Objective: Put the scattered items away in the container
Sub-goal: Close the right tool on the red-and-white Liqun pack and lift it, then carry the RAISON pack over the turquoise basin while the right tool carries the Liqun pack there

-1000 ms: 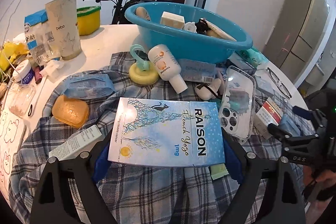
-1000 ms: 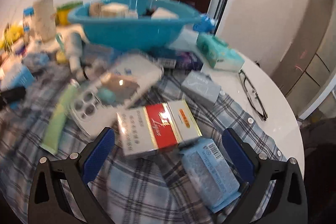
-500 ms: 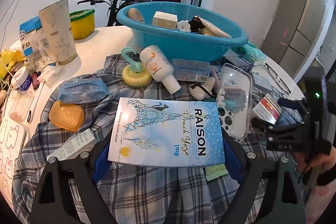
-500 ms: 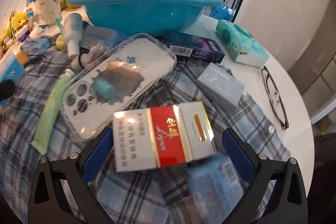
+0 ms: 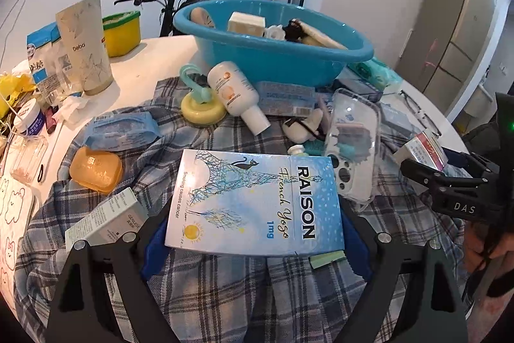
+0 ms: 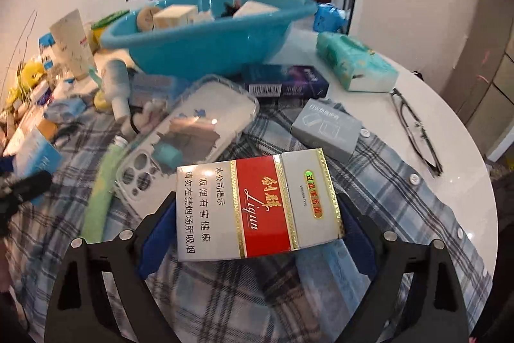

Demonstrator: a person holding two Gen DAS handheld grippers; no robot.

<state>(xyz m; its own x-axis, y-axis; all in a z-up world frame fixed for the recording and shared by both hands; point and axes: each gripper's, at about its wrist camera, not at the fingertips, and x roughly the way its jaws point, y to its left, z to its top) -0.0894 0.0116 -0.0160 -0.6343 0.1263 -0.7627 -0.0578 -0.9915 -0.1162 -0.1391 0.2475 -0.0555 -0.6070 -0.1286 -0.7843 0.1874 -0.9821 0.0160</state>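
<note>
Left gripper (image 5: 255, 233): black frame, blue pads; jaws clamped on the two side edges of a flat, glossy light-blue RAISON carton (image 5: 255, 203) printed with a line-drawn tower, held level between the pads.

Right gripper (image 6: 257, 227): same build; jaws closed on a foil-trimmed red-and-silver cigarette pack (image 6: 257, 204), rectangular, held above the cloth. It also shows at the far right of the left view, gripped by the black fingers.

Container: round turquoise plastic basin (image 5: 276, 53), smooth-walled, straight ahead of both pairs of jaws, well beyond the held boxes; already carries a cream block, a tan disc and other small pieces.

Surface: rumpled blue-grey plaid shirt (image 5: 225, 288), soft woven, spread on a white round table (image 6: 449, 124) under both grippers.

Ahead of the left jaws: white cylindrical bottle (image 5: 236, 94) lying on its side, touching a yellow disc with a teal hook (image 5: 200, 106). To their left: translucent orange soap case (image 5: 95, 170), crinkled blue wipes packet (image 5: 123, 129).

Between the two grippers: clear flexible phone case (image 6: 189, 137), rounded corners.

Ahead-right of the right jaws: matte grey box (image 6: 326, 130), dark purple box (image 6: 289, 81), soft teal tissue pack (image 6: 355, 63), thin-framed glasses (image 6: 417, 134) on bare tabletop.
</note>
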